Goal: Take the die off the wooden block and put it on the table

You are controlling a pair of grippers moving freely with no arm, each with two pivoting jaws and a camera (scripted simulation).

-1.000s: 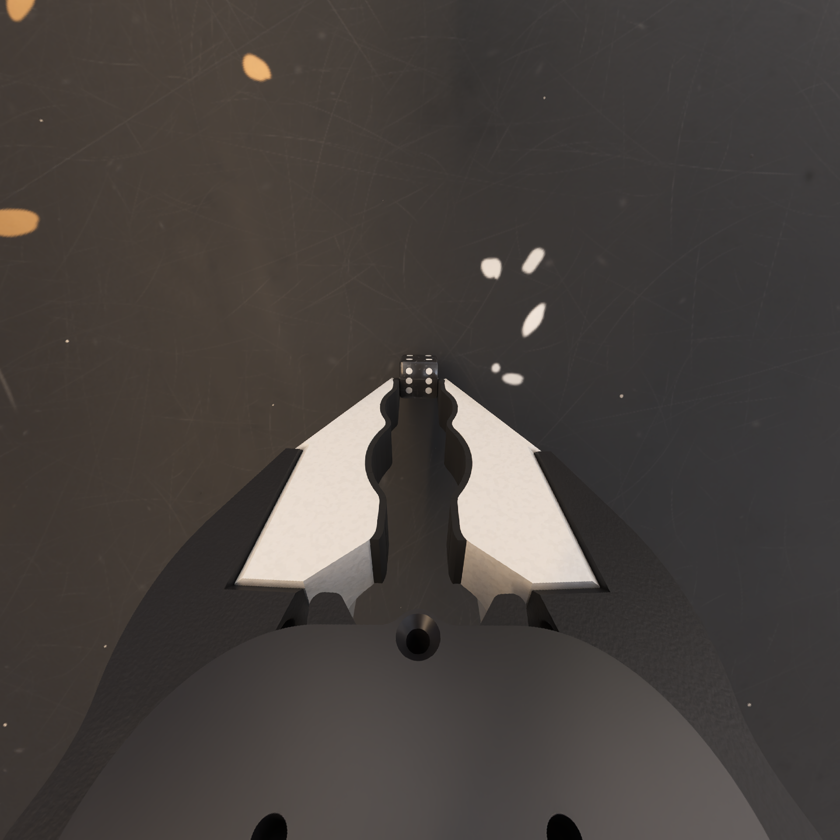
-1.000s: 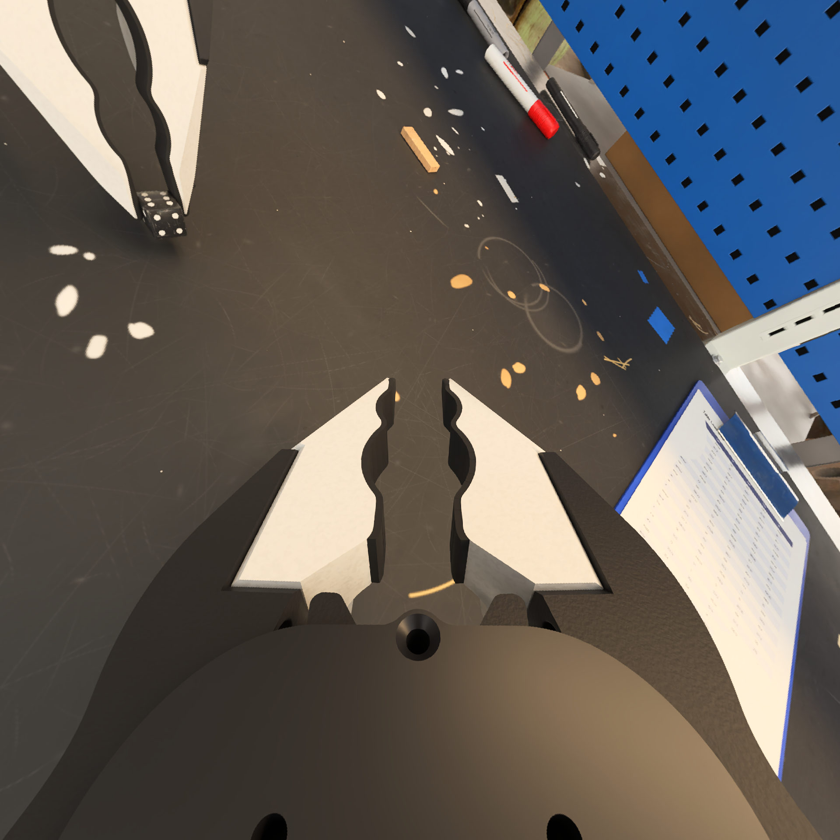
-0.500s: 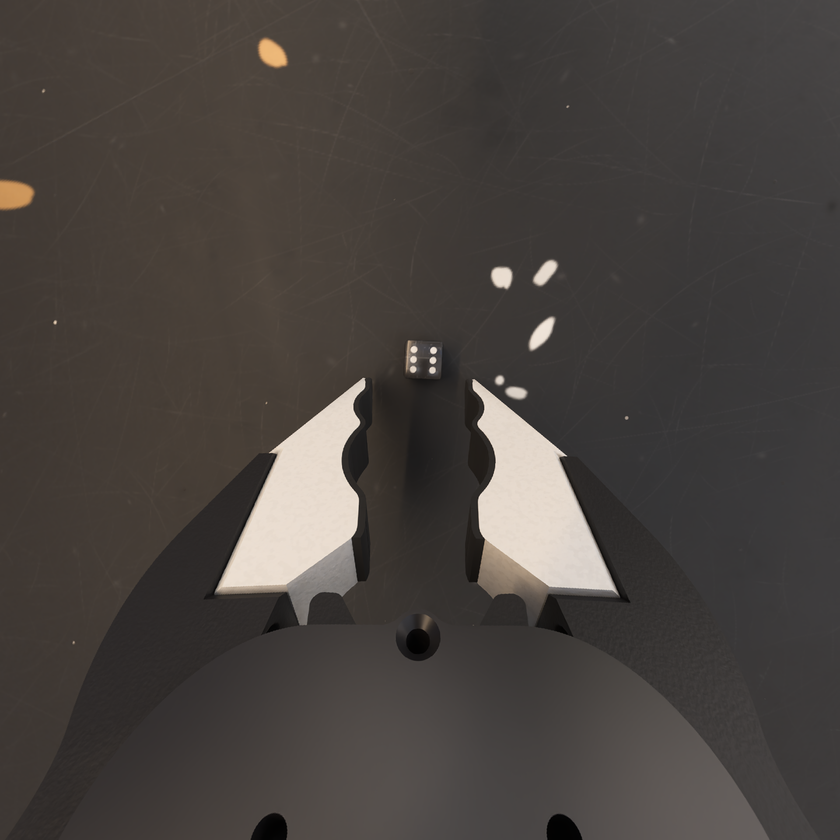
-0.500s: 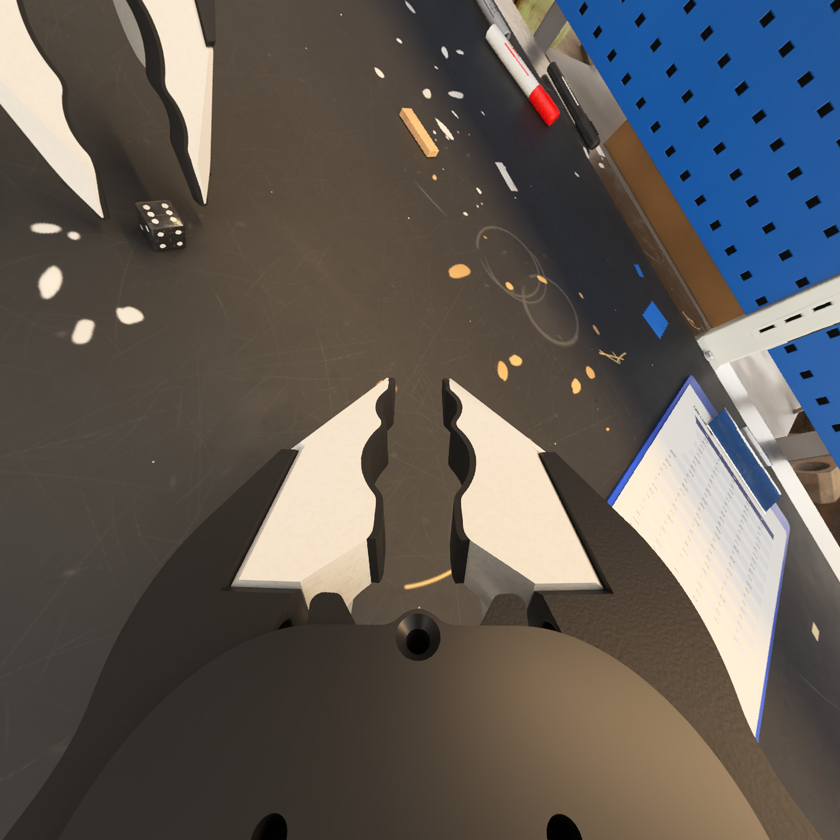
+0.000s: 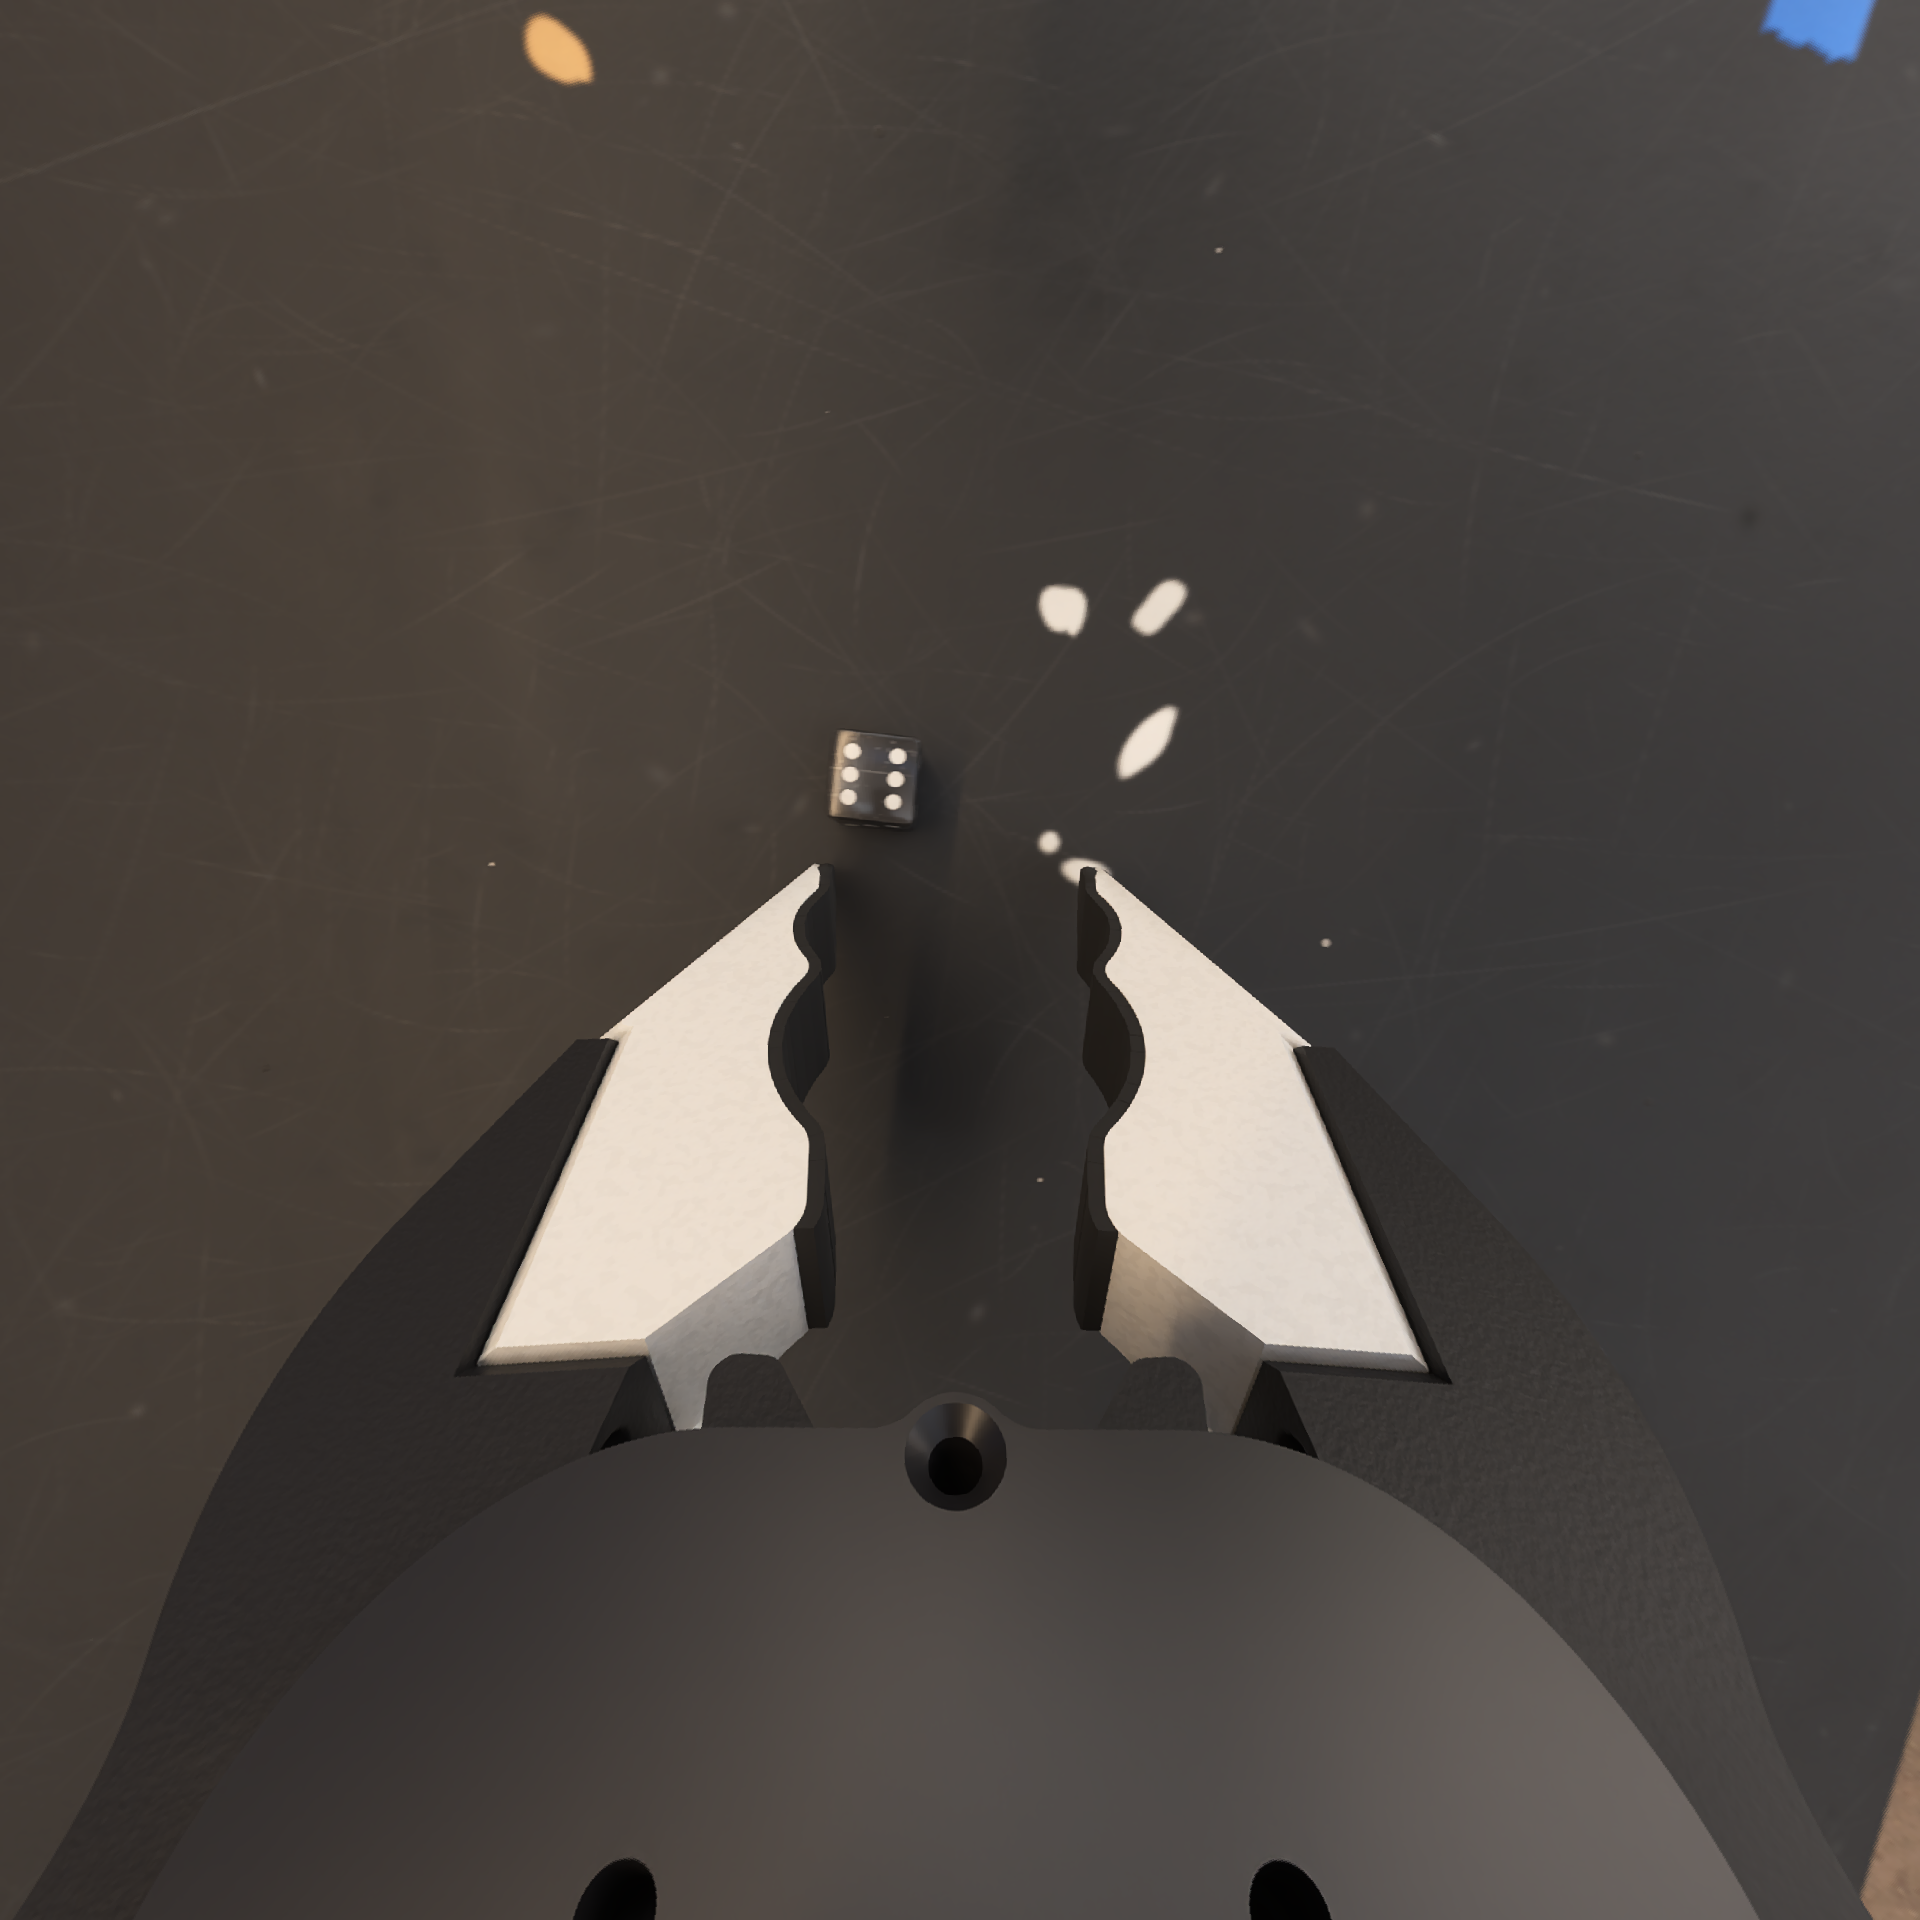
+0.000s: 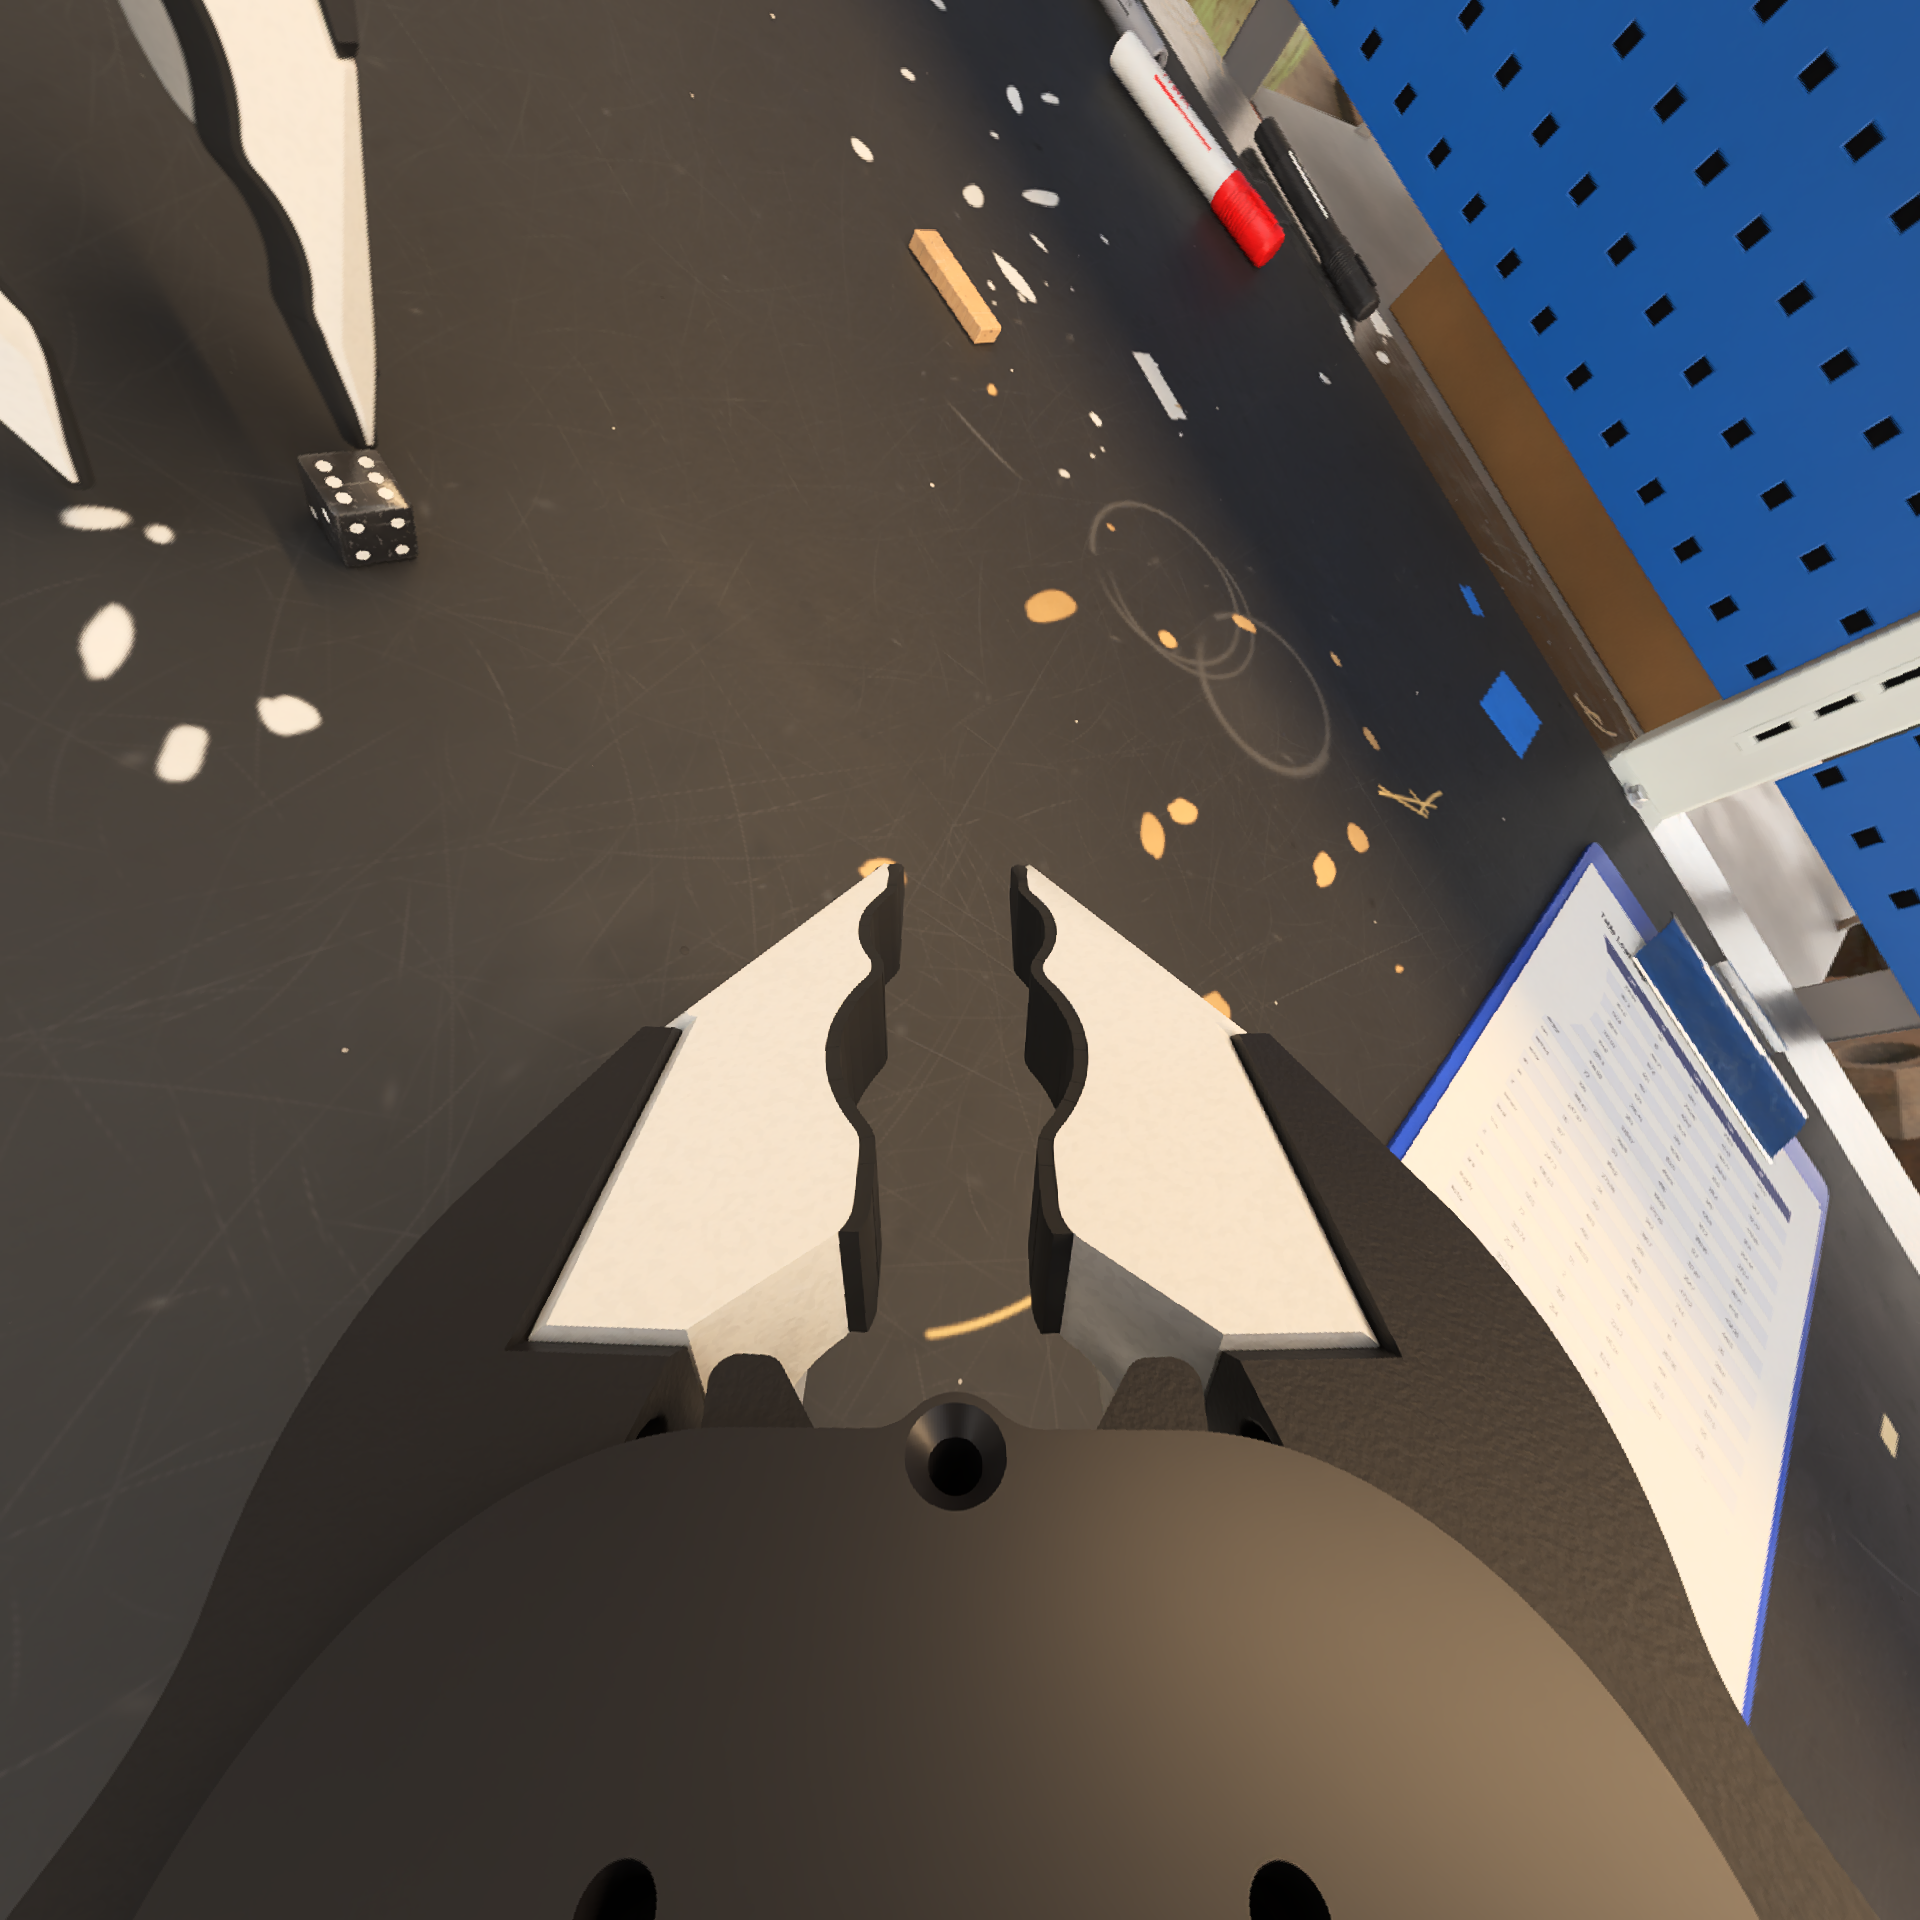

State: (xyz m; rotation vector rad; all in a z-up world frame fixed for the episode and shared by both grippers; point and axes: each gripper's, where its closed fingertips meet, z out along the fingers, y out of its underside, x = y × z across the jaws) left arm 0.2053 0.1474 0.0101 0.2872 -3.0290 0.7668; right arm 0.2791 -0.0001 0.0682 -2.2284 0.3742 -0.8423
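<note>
The black die [image 5: 875,777] is lying on the dark table [image 5: 416,520], six white pips facing up, just beyond the tips of my left gripper [image 5: 954,883]. I am holding that gripper spread wide and it is pinching nothing; the die is sitting free, a little to the left of the gap's middle line. In the right wrist view the die [image 6: 358,507] is resting flat, with one white finger [image 6: 312,239] of the left gripper hanging just above it. The wooden block [image 6: 954,285] is lying well apart, farther along the table, with nothing on it. So I am judging that the placing is done.

What could go wrong now: if I am moving the left gripper sideways or down, a fingertip may knock the die, because it is small, light and hard and will slide easily on this smooth top.

My right gripper [image 6: 954,883] is hovering over the table with its fingers parted a little and nothing between them.

The fingers are flat white plates with black wavy inner edges. The table is matte, scratched, with white and orange paint spots [image 6: 1049,606]. Farther right a red-capped marker [image 6: 1195,145], a clipboard [image 6: 1621,1247] and a blue pegboard [image 6: 1662,312] are showing.
</note>
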